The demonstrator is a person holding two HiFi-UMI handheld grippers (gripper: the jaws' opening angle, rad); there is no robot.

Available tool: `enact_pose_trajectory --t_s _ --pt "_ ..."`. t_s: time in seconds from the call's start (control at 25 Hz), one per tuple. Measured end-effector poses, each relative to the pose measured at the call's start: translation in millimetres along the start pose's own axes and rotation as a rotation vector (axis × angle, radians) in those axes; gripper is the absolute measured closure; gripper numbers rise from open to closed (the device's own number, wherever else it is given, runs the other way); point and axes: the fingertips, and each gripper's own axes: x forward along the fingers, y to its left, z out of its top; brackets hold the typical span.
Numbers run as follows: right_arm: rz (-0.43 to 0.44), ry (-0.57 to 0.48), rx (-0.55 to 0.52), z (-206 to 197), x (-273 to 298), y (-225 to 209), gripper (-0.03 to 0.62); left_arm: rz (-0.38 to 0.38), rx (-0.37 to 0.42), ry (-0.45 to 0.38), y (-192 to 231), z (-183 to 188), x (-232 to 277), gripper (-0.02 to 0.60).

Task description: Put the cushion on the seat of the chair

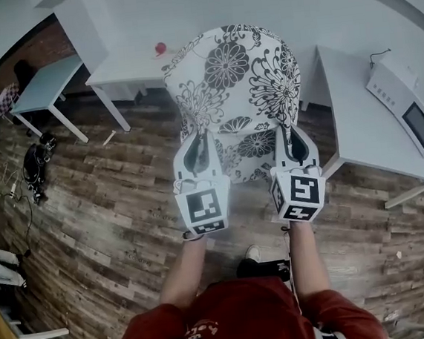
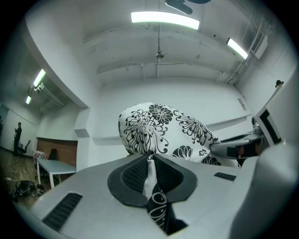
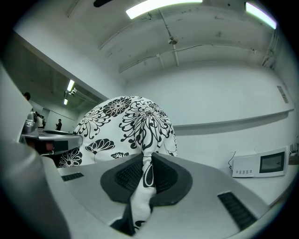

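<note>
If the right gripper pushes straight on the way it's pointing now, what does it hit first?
The cushion: the right gripper is shut on its edge, and the floral bulk stands directly ahead. Beyond it only white wall shows, and I cannot tell how far off it is.

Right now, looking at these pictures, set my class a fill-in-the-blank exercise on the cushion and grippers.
The cushion has a black and white ____ pattern.
The jaws of the left gripper and right gripper are both ____ on its edge.
The floor below it is made of ____.
Missing words: floral; shut; wood.
</note>
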Motion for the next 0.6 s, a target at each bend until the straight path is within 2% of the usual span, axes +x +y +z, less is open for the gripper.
enact_pose_trajectory --t_s 0.6 --pt "0.005 -0.044 -0.023 -0.6 5.4 -4.7 0.537 0.015 -0.003 -0.047 -3.0 -5.8 5.7 0.535"
